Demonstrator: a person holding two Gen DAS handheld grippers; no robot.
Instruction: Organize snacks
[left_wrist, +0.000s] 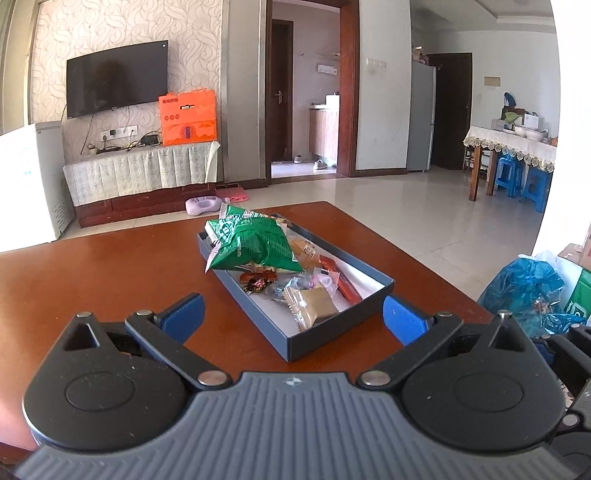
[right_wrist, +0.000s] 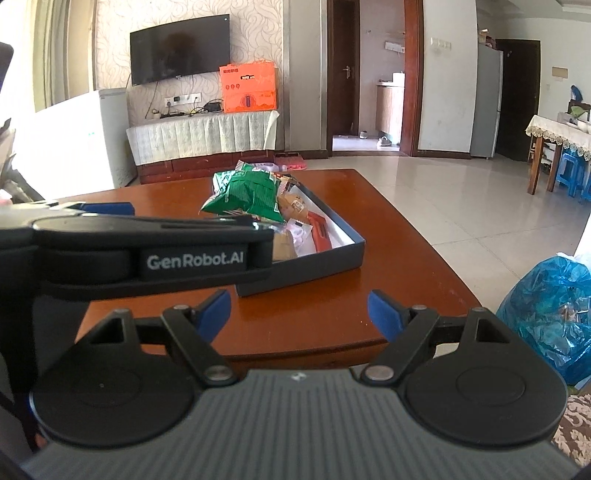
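A shallow dark-blue box (left_wrist: 332, 334) with a white inside sits on the reddish-brown worktop (left_wrist: 110, 273), and everything else is placed from it. Inside lie the snacks: a green crinkled snack bag (left_wrist: 255, 242) propped over the box's far end, a bun in clear wrap (left_wrist: 304, 251) just beside the bag, a red stick-shaped packet (left_wrist: 340, 280) along the right wall, a dark red candy (left_wrist: 258, 282) and a clear packet with a brown biscuit (left_wrist: 314, 306) at the near end.

The left gripper (left_wrist: 293, 314) hovers at the box's near corner, jaws wide and empty — the corner lies between the blue pads without touching them. The right gripper (right_wrist: 299, 308) hangs nearer than the box, also spread wide, nothing in it. A blue plastic bag (right_wrist: 550, 306) sits off the worktop, right of the box.
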